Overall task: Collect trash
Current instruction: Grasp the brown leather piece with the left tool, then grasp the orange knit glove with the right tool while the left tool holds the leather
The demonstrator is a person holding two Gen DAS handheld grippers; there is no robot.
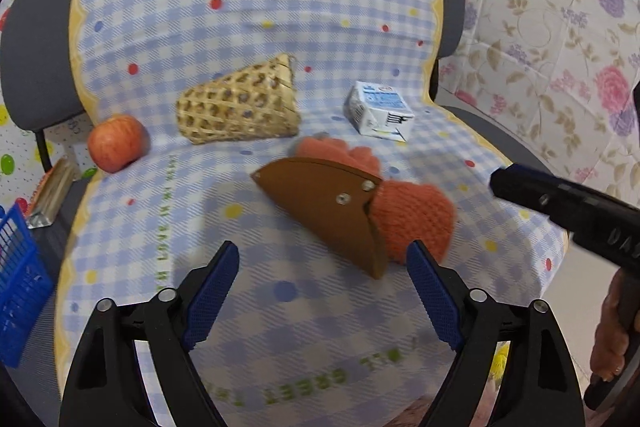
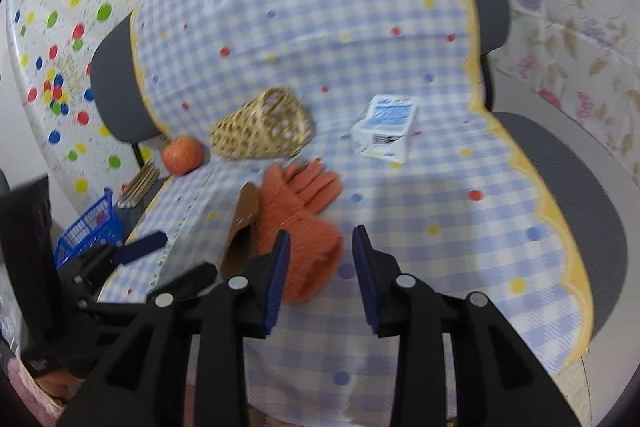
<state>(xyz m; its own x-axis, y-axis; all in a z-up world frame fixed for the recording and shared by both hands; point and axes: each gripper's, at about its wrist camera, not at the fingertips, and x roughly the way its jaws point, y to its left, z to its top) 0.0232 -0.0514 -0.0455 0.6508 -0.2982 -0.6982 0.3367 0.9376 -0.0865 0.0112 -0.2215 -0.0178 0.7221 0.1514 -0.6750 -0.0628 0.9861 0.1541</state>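
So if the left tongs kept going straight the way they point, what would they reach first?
Probably the brown leather case lying against the orange knitted glove; the open left tongs frame its near end, though depth is unclear.

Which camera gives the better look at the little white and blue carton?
The left wrist view: the carton is fairly sharp there, showing its blue-printed top and a barcode on its side. In the right wrist view the carton lies on the same checked cloth, but motion blur smears its print.
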